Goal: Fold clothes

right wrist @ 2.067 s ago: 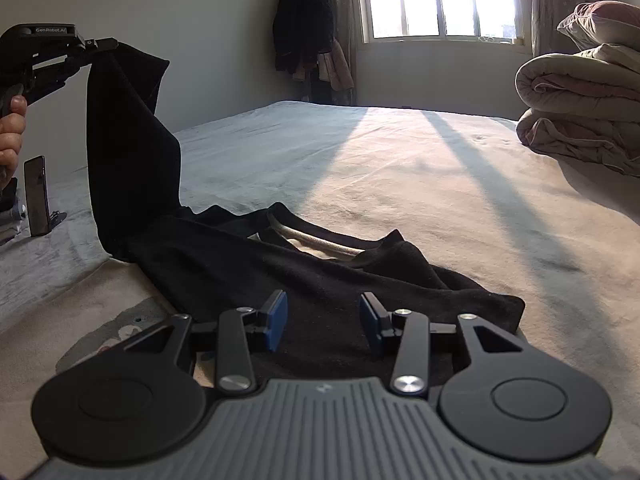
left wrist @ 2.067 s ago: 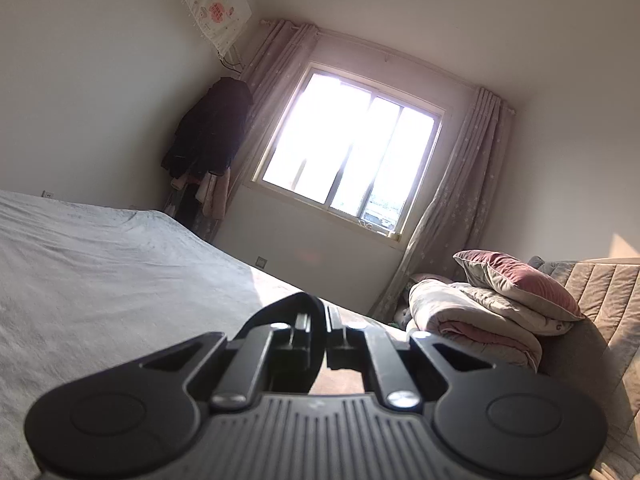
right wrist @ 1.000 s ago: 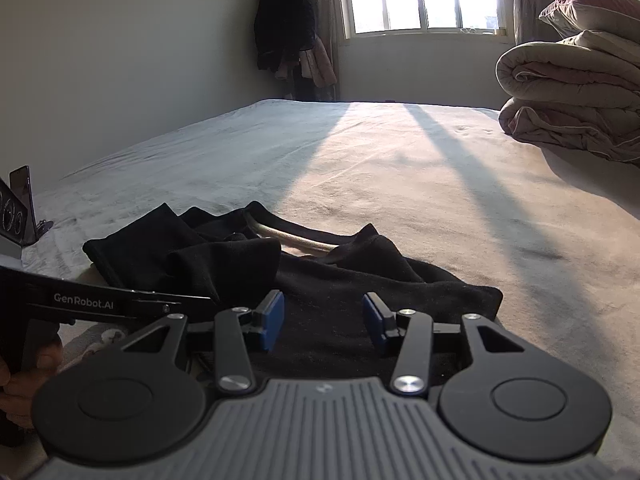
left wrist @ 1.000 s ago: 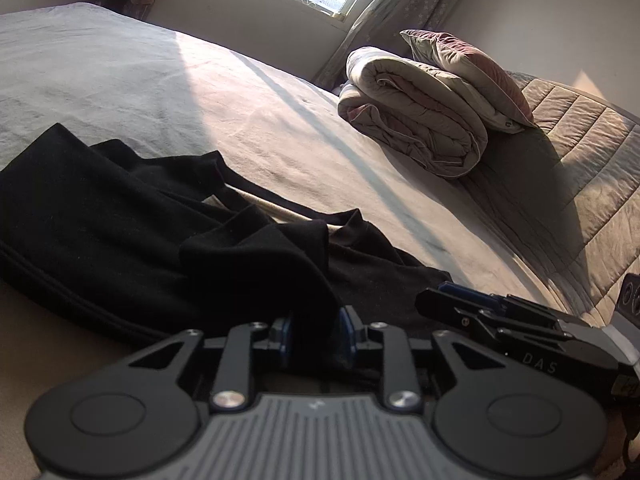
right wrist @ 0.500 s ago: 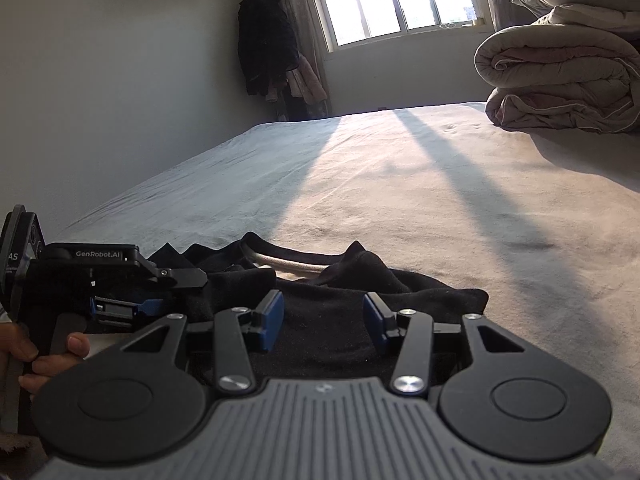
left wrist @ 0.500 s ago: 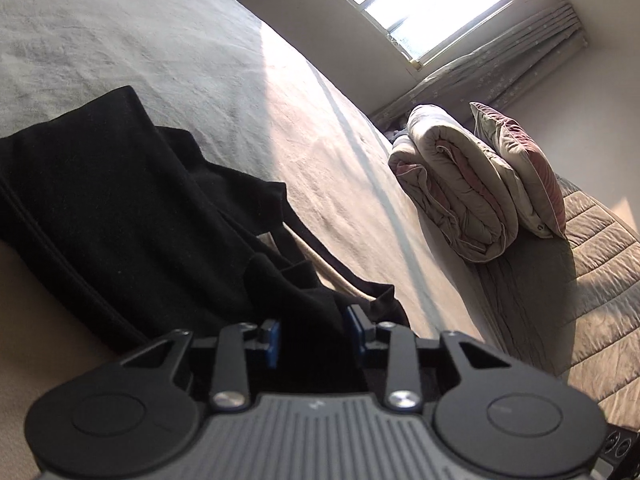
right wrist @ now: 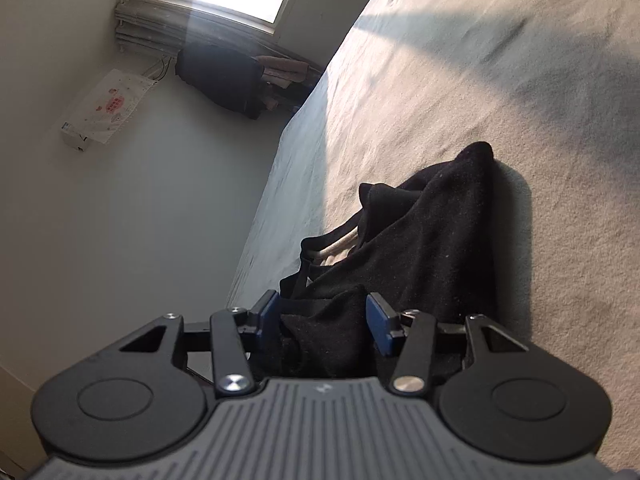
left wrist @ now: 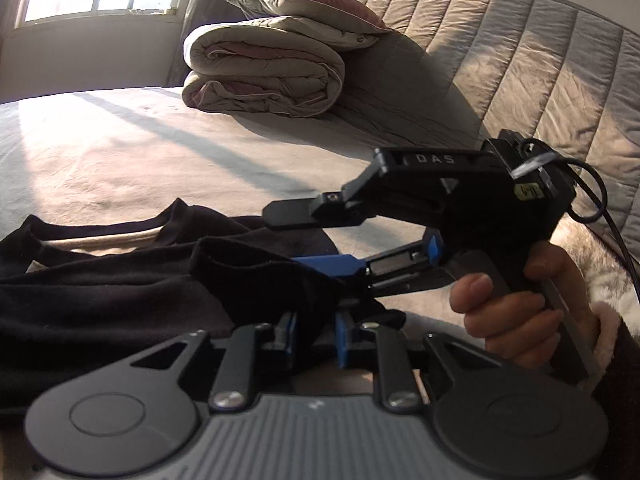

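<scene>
Bunching between both tools, the black garment [left wrist: 100, 300] looks pinched left [left wrist: 314, 334], loose right [right wrist: 326, 320].

Right hand-held gripper [left wrist: 324, 242] rolled sideways, straddling black garment [right wrist: 420, 248], jaws widening

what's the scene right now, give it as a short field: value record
surface: bed with a pale cover
garment: black garment, rumpled on the bed
left gripper: jaws just opening a little, a fold of the black cloth between the pads
right gripper: jaws apart, cloth bunched between them, not pinched
right hand: on the gripper handle
background: rolled quilt; pillow on top
</scene>
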`<state>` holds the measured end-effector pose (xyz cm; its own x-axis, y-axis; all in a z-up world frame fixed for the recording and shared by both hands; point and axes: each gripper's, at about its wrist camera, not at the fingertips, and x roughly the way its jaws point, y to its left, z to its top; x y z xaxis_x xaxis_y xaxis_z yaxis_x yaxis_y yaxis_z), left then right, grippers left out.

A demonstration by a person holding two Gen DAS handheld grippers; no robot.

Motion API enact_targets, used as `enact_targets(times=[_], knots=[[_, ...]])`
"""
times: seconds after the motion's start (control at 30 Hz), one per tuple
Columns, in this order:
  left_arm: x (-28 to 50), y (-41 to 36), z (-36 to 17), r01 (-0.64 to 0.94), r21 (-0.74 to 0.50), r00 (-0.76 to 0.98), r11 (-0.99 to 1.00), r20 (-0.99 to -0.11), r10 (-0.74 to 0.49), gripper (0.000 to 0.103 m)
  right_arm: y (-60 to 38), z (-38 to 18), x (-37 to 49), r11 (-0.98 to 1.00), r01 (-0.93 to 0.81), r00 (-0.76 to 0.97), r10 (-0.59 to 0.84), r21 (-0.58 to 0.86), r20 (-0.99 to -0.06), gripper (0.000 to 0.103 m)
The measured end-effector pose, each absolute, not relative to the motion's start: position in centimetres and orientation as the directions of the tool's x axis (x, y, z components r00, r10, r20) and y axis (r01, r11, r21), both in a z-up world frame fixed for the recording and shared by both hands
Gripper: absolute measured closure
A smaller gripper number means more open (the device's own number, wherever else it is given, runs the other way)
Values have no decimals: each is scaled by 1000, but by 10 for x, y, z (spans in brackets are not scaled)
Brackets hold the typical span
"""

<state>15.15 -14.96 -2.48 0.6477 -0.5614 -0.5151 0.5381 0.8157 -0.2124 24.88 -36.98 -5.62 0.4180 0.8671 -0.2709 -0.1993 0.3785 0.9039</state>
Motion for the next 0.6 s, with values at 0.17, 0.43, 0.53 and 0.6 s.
enact_targets(times=[0.17, 0.43, 0.53, 0.6], knots=[[134, -158, -22, 609, -102, 636, 787, -529, -561, 66, -373, -52, 245, 382, -188, 410, 868, 905, -281, 51], [129, -109, -7, 490, -52, 732, 870, -517, -443, 49, -376, -46, 242, 451, -181, 407, 844, 874, -351, 51], [132, -76, -3, 384, -23, 789, 923, -511, -341, 41, -365, -40, 239, 520, -207, 417, 813, 828, -406, 73], [137, -51, 2, 275, 21, 834, 961, -502, -228, 39, -359, -36, 235, 572, -221, 458, 776, 790, -434, 92]])
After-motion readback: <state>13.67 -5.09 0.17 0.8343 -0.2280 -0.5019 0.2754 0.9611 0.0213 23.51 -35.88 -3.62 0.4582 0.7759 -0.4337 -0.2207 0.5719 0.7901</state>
